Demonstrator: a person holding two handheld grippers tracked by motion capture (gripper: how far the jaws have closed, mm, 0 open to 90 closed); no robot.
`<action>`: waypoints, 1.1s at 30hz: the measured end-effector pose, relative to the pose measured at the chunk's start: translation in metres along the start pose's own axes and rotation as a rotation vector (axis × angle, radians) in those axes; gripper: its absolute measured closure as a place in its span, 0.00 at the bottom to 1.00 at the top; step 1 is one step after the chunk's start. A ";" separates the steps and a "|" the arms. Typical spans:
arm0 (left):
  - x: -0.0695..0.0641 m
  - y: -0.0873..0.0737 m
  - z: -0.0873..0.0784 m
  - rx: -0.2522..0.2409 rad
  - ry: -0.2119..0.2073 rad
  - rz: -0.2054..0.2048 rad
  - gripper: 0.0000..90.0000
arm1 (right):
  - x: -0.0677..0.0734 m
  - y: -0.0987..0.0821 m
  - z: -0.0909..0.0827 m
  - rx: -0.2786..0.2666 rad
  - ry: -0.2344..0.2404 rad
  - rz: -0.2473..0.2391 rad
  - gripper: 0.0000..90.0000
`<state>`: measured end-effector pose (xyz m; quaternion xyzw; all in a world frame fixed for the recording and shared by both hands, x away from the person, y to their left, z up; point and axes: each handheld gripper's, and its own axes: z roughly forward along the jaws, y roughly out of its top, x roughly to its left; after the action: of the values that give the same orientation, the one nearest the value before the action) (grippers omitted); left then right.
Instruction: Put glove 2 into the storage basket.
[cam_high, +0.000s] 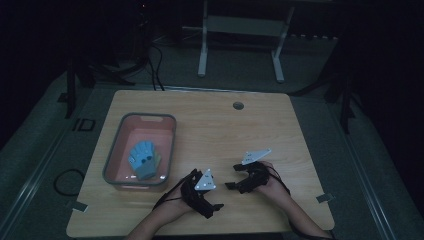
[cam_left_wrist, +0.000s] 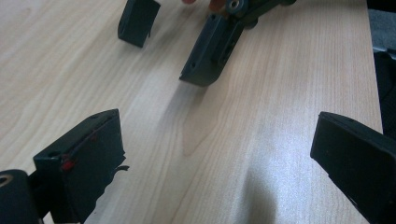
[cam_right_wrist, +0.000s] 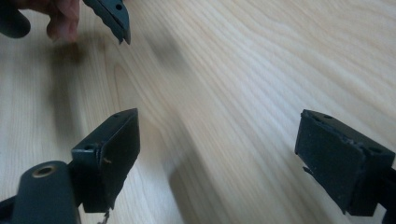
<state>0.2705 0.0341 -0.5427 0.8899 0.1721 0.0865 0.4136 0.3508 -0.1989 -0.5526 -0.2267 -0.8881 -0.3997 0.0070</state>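
A grey-rimmed bin with a pinkish inside stands on the left of the wooden table. In it lies a blue glove-shaped item with a yellow-green patch. My left gripper rests low over the table's front middle, open, with bare wood between its jaws. My right gripper faces it from the right, also open and holding nothing. In the left gripper view the right gripper's fingers stand just ahead. In the right gripper view one left gripper finger and a person's fingertips show at the top left.
A round cable hole sits near the table's far edge. A white frame's legs stand on the floor behind the table. Cables lie on the floor at the left. Tape tabs mark the front corners.
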 end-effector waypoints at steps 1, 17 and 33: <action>-0.001 -0.001 0.001 0.002 -0.003 0.004 0.03 | 0.000 -0.002 -0.001 0.000 -0.001 0.000 0.16; -0.009 -0.014 0.008 -0.005 -0.009 0.029 0.03 | 0.001 -0.027 -0.021 -0.051 -0.058 0.012 0.14; -0.015 -0.026 -0.001 -0.028 0.014 0.003 0.03 | 0.003 -0.044 -0.037 -0.103 -0.126 0.022 0.14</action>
<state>0.2502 0.0444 -0.5621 0.8837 0.1725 0.0956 0.4244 0.3234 -0.2497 -0.5582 -0.2615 -0.8624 -0.4298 -0.0563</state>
